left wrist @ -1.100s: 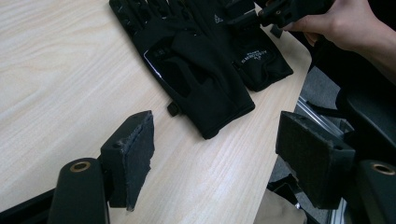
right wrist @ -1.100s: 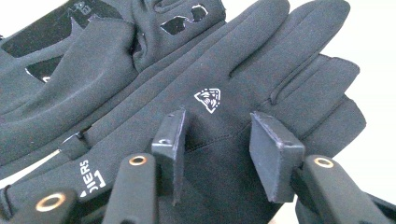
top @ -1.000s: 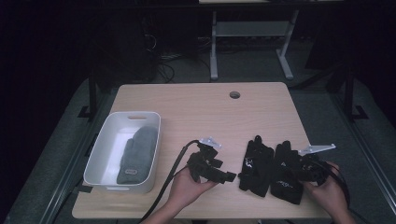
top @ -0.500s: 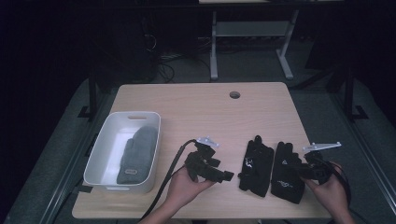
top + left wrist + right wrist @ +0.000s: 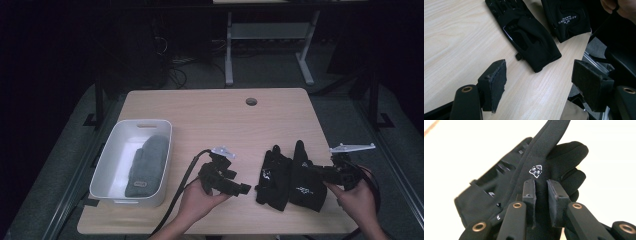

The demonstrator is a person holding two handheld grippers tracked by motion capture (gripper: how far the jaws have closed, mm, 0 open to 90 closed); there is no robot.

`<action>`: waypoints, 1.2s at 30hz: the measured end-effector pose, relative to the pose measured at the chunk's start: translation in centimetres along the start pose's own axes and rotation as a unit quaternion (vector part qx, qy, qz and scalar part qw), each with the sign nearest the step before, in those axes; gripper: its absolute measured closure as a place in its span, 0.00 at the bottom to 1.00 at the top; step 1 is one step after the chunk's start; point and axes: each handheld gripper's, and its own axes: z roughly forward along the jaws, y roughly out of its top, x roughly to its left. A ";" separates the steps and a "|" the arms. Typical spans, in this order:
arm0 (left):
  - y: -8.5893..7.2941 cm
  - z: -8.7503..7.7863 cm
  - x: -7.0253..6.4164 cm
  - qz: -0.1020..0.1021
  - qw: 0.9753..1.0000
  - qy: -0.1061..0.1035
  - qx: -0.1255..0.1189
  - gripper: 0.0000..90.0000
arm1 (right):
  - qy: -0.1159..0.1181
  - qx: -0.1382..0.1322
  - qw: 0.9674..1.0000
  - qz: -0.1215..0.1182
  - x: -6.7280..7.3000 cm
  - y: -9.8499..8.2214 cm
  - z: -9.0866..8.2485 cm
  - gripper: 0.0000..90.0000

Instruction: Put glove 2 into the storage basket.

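Right gripper view: the right gripper (image 5: 541, 195) has just closed its jaws, which now pinch a fold of a black glove (image 5: 529, 182) bearing a small white emblem, a detail the high view cannot resolve. Left gripper view: the left gripper (image 5: 539, 82) holds its jaws spread with nothing between them above bare wood, and beyond them a second black glove (image 5: 529, 37) lies flat near the front edge of the tabletop (image 5: 456, 42), just beside the pinched one, whose cuff carries white lettering. High view: both gloves sit side by side toward the front right corner, between the two grippers. Compared with the frame a second earlier, the right gripper sits slightly higher and grips the right-hand glove at its near side; the left gripper is unchanged. A white bin (image 5: 111, 159) at the front left corner contains one grey mitten (image 5: 146, 166).
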 end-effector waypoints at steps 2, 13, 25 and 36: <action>0.0 0.0 0.0 -0.002 1.000 0.000 -0.003 0.31 | 0.006 -0.003 1.000 0.001 0.6 0.7 0.2 0.85; -0.2 -0.3 0.1 -0.003 1.000 0.001 -0.003 0.31 | 0.028 0.009 1.000 -0.002 3.6 2.9 3.2 0.84; -0.7 -0.1 0.4 -0.006 1.000 0.001 0.001 0.31 | 0.020 0.036 0.999 0.003 5.0 2.7 6.2 0.77; -1.1 0.4 0.5 -0.007 1.000 0.001 0.006 0.31 | 0.014 0.033 0.999 -0.002 4.5 1.6 4.6 0.72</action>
